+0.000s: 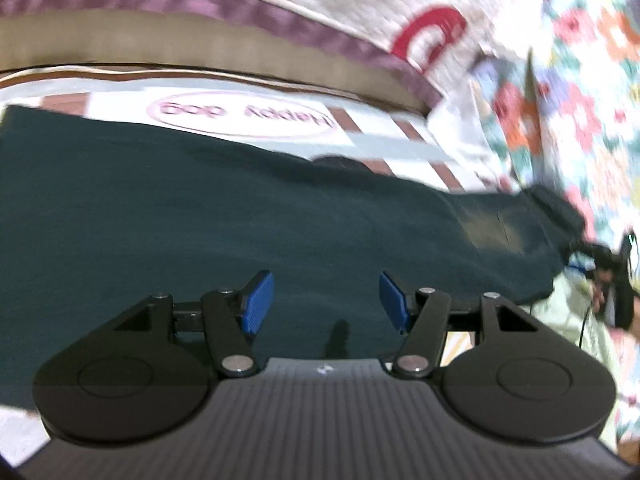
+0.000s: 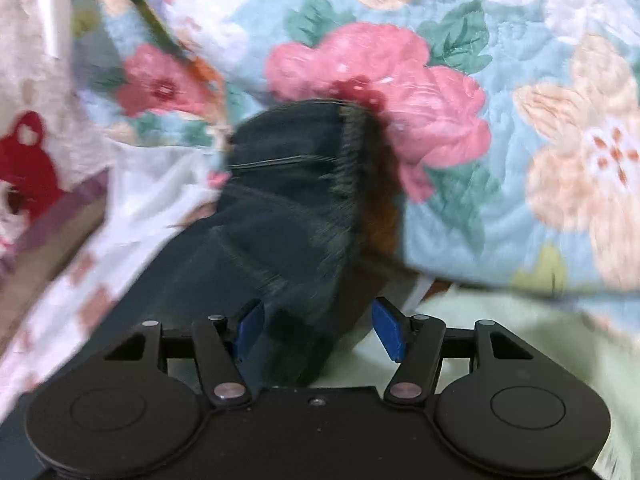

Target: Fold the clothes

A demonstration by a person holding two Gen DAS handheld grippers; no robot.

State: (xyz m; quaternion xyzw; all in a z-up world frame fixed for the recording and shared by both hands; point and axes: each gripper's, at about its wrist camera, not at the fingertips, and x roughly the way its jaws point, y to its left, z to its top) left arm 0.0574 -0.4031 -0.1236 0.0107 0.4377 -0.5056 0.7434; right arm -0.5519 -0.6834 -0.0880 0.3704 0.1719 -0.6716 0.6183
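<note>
The left gripper (image 1: 326, 302) has its blue-padded fingers (image 1: 258, 300) spread wide apart with nothing between them, held over a dark teal knit garment (image 1: 180, 216) that lies flat beneath and ahead of them; past the fingertips the garment ends against a white sheet with brown stripes and a pink oval label (image 1: 244, 114). The right gripper (image 2: 318, 330) also stands wide, and a raised, ribbed end of the same dark garment (image 2: 296, 200) sits between its fingers without either pad visibly pressing it, a flowered quilt (image 2: 500, 120) lying ahead and to the right.
</note>
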